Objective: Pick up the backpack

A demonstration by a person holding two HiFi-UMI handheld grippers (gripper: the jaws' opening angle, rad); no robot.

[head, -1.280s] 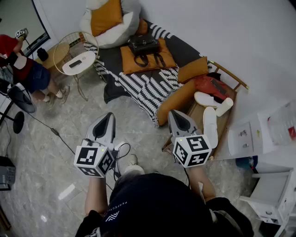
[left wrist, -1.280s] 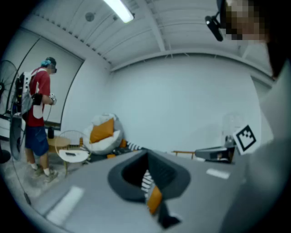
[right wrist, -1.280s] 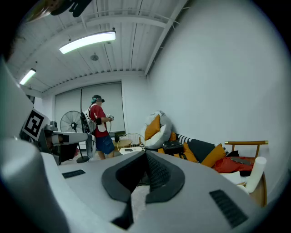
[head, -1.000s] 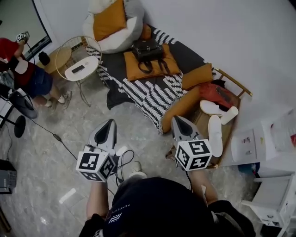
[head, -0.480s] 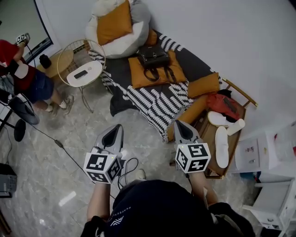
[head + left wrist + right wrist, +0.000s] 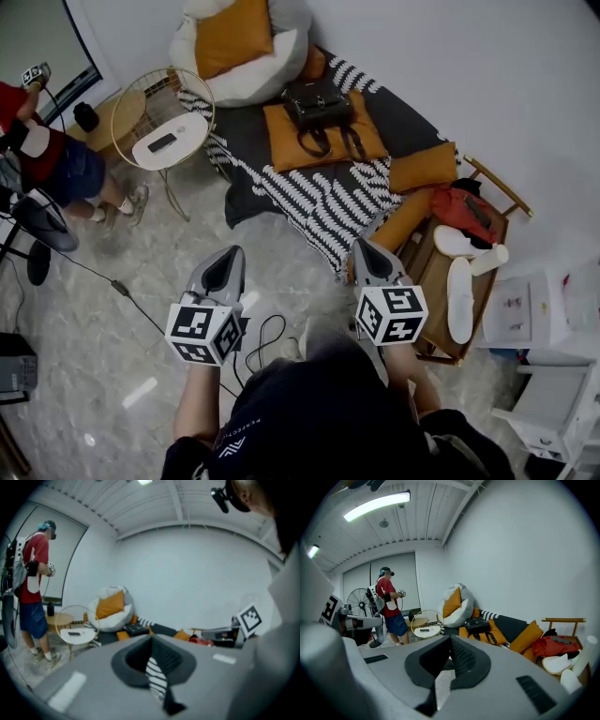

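Black backpack [image 6: 319,98] on cushion [image 6: 281,131], slippers [image 6: 460,300] in wooden rack [image 6: 497,185], left gripper [image 6: 229,253] and right gripper [image 6: 362,244] jaws together

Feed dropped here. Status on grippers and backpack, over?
Left gripper and right gripper shut, empty. Black backpack on orange cushion on the bed, untouched, out ahead. Only a floor cable underfoot.

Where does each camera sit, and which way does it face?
Head view: on the person's head, steeply down at the floor; shows left gripper, right gripper, forearms.
Left gripper view: on the left gripper, along its shut jaws across the room; right gripper's cube at right.
Right gripper view: on the right gripper, along its shut jaws; left gripper's cube at left.
Shared: all three show the backpack on an orange cushion and a bystander in red.
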